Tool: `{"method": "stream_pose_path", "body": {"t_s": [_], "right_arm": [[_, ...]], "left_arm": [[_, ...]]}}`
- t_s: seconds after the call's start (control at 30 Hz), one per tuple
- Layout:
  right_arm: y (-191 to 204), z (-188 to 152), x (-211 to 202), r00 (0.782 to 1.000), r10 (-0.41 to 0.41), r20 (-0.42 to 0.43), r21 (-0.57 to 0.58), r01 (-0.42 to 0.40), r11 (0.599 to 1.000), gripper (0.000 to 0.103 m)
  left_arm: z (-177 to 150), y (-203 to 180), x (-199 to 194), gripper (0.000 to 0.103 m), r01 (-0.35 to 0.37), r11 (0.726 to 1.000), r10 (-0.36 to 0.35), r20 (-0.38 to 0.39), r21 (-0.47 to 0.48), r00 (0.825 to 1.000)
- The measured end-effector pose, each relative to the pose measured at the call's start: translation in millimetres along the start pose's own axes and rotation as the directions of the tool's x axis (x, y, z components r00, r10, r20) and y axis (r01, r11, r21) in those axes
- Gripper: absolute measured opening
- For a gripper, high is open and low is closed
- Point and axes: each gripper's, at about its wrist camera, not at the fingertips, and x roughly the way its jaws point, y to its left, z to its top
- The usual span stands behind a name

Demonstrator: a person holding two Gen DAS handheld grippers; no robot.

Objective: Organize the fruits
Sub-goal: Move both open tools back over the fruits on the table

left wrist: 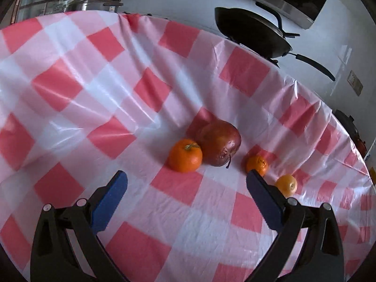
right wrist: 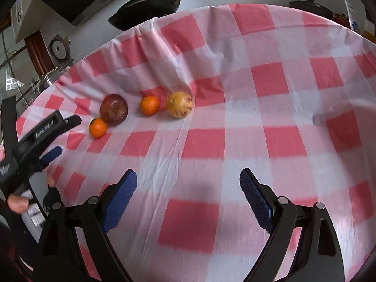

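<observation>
We noted the left tool (left wrist: pixel 186 183) released, jaws spread wide and empty, low over the checked cloth of the desk (left wrist: pixel 70 94). Straight ahead of it, centred on the gap, lay a tangerine (left wrist: pixel 185 155) touching a dark red apple (left wrist: pixel 219 146) just behind and to the right. Farther right sat a second tangerine (left wrist: pixel 257 164), partly behind the tool's right finger, then a yellowish fruit (left wrist: pixel 286 185) beside it.

The right tool (right wrist: pixel 188 183) was likewise released and empty, well apart from the row of fruit, which lay up and to its left: apple (right wrist: pixel 114 109), tangerine (right wrist: pixel 149 105), yellow fruit (right wrist: pixel 179 104).

We judged the left tool the nearer; the first tangerine, being round, offered no long axis to align on.
</observation>
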Motion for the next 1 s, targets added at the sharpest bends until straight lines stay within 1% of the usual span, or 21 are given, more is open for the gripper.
{"method": "stream_pose_path", "body": {"t_s": [0.07, 0.1, 0.13, 0.17, 0.2, 0.23, 0.3, 0.37, 0.47, 0.57, 0.6, 0.67, 0.77, 0.87, 1.0], "right_arm": [[3, 13, 15, 1.000, -0.014, -0.001, -0.001, 0.014, 1.000, 0.087], [5, 20, 26, 1.000, -0.014, -0.009, 0.003, 0.014, 1.000, 0.086], [7, 26, 36, 1.000, -0.014, -0.017, 0.008, 0.014, 1.000, 0.083], [10, 33, 49, 0.999, -0.019, -0.031, 0.013, 0.019, 1.000, 0.080], [13, 38, 58, 0.999, -0.024, -0.038, 0.014, 0.025, 1.000, 0.078], [16, 45, 67, 0.999, -0.031, -0.039, 0.012, 0.032, 0.999, 0.075], [24, 57, 80, 0.998, -0.054, -0.025, -0.001, 0.054, 0.999, 0.074], [30, 66, 94, 0.997, -0.076, -0.029, -0.020, 0.076, 0.997, 0.071], [35, 72, 108, 0.994, -0.103, -0.047, -0.031, 0.102, 0.994, 0.066], [39, 76, 122, 0.988, -0.124, -0.095, -0.050, 0.119, 0.992, 0.065], [39, 75, 125, 0.986, -0.129, -0.109, -0.055, 0.123, 0.991, 0.064], [38, 75, 127, 0.985, -0.129, -0.116, -0.051, 0.124, 0.991, 0.054], [32, 75, 124, 0.988, -0.111, -0.108, -0.028, 0.109, 0.994, 0.045], [26, 74, 122, 0.989, -0.106, -0.106, -0.025, 0.104, 0.994, 0.044], [16, 71, 110, 0.995, -0.079, -0.061, 0.027, 0.081, 0.996, 0.044]], "left_arm": [[-2, 4, 4, 0.101, 0.000, 1.000, 0.001, -0.025, 0.029, 1.000], [-2, 6, 6, 0.101, 0.005, 1.000, -0.004, -0.034, 0.022, 0.999], [-1, 9, 6, 0.101, 0.016, 1.000, -0.016, -0.034, 0.008, 0.999], [-1, 11, 5, 0.101, 0.011, 1.000, -0.011, -0.029, 0.001, 1.000], [-1, 12, 6, 0.101, -0.009, 1.000, 0.010, -0.032, 0.009, 0.999], [-1, 11, 8, 0.101, -0.011, 1.000, 0.012, -0.040, 0.017, 0.999], [-2, 9, 12, 0.101, -0.007, 0.999, 0.009, -0.059, 0.031, 0.998], [-2, 6, 15, 0.101, -0.012, 0.999, 0.015, -0.072, 0.047, 0.997], [-2, 7, 17, 0.101, -0.009, 0.999, 0.013, -0.086, 0.048, 0.996], [-1, 8, 21, 0.101, -0.007, 0.999, 0.011, -0.105, 0.041, 0.994], [-1, 8, 22, 0.101, -0.007, 0.999, 0.011, -0.110, 0.039, 0.994], [-1, 9, 23, 0.101, -0.009, 0.999, 0.013, -0.114, 0.035, 0.993], [-1, 8, 24, 0.101, -0.009, 0.999, 0.014, -0.117, 0.039, 0.993], [-1, 8, 23, 0.101, -0.009, 0.999, 0.014, -0.117, 0.043, 0.993], [-1, 9, 23, 0.101, -0.010, 0.999, 0.015, -0.117, 0.044, 0.993]]}}
